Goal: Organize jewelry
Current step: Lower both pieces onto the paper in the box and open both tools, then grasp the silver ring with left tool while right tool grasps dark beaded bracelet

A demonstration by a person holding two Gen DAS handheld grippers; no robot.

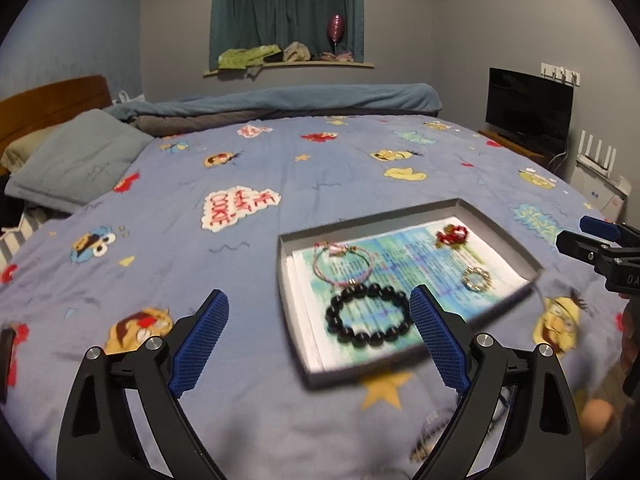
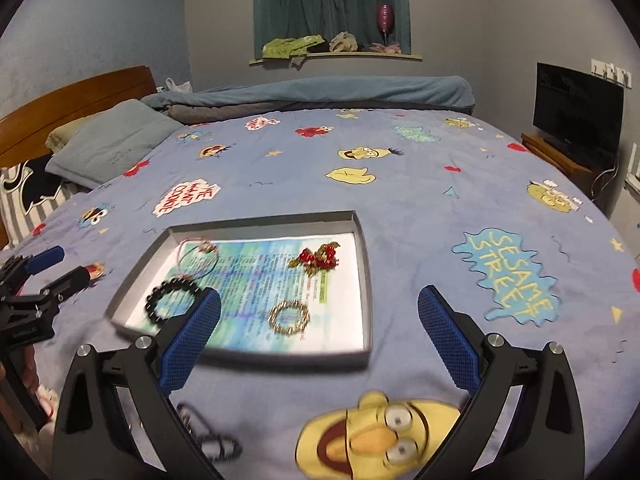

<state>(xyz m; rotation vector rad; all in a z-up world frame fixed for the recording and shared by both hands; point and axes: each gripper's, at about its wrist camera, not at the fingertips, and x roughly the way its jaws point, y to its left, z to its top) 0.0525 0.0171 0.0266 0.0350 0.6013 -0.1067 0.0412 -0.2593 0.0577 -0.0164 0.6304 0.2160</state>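
Note:
A shallow grey tray (image 1: pixel 368 222) (image 2: pixel 264 222) lined with a printed sheet lies on the blue cartoon bedspread. In it are a black bead bracelet (image 1: pixel 335 308) (image 2: pixel 176 285), a pink cord bracelet (image 1: pixel 332 250) (image 2: pixel 206 246), a red and gold piece (image 1: pixel 452 234) (image 2: pixel 318 258) and a gold ring bracelet (image 1: pixel 466 278) (image 2: pixel 276 320). My left gripper (image 1: pixel 318 294) (image 2: pixel 72 265) hangs open above the tray's near left part, holding nothing. Over the near right part, my right gripper (image 2: pixel 320 293) (image 1: pixel 576 236) is open and also holds nothing. A blurred dark-and-white beaded item (image 2: pixel 208 436) (image 1: pixel 440 428) lies on the bedspread in front of the tray.
Grey pillow (image 1: pixel 76 160) and wooden headboard (image 1: pixel 52 96) at the far left. A folded blue blanket (image 1: pixel 280 100) runs along the bed's far edge. A dark TV (image 1: pixel 528 104) stands on a stand at the right. Part of a hand (image 1: pixel 596 412) shows at the lower right.

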